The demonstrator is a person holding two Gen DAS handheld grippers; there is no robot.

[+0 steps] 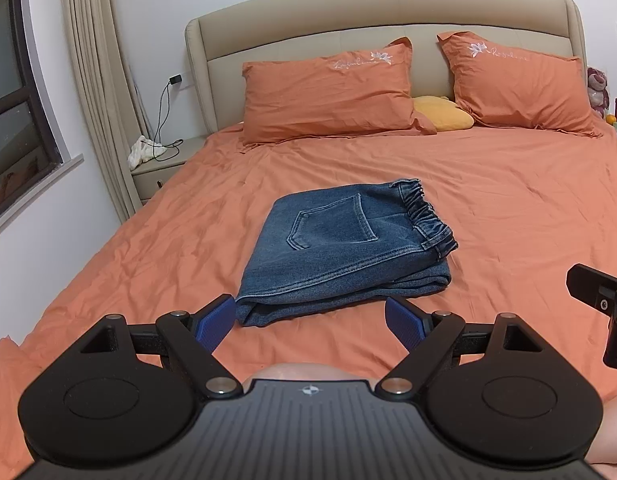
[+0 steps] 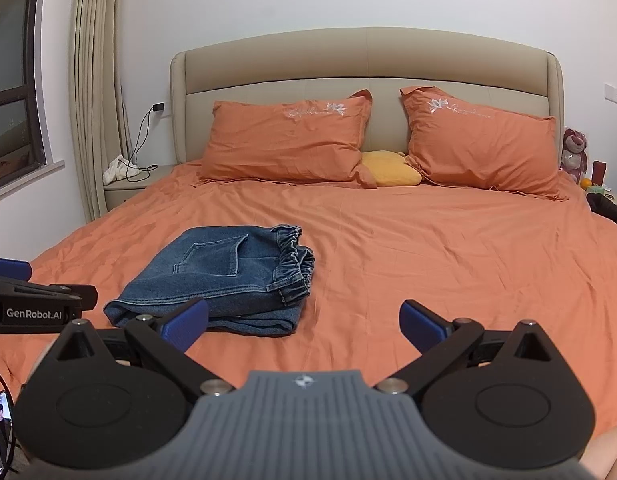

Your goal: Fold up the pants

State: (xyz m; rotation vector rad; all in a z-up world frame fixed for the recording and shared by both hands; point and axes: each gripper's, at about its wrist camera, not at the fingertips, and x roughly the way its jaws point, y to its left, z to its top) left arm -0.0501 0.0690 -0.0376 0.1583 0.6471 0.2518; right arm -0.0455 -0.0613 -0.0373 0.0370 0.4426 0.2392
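Blue denim pants [image 1: 340,248] lie folded into a compact stack on the orange bed sheet [image 1: 508,208], back pocket up, elastic waistband at the right. My left gripper [image 1: 308,320] is open and empty, held just short of the stack's near edge. In the right wrist view the pants [image 2: 224,276] lie left of centre. My right gripper [image 2: 304,326] is open and empty, near the stack's right front corner, above the sheet [image 2: 448,260]. Part of the right gripper shows at the left view's right edge [image 1: 600,300]; the left gripper shows at the right view's left edge [image 2: 32,300].
Two orange pillows [image 1: 328,96] [image 1: 520,84] and a yellow cushion [image 1: 442,114] lean on the beige headboard [image 1: 380,20]. A nightstand [image 1: 164,164] with a cloth and charger cable stands left of the bed. A phone [image 2: 0,432] lies at lower left.
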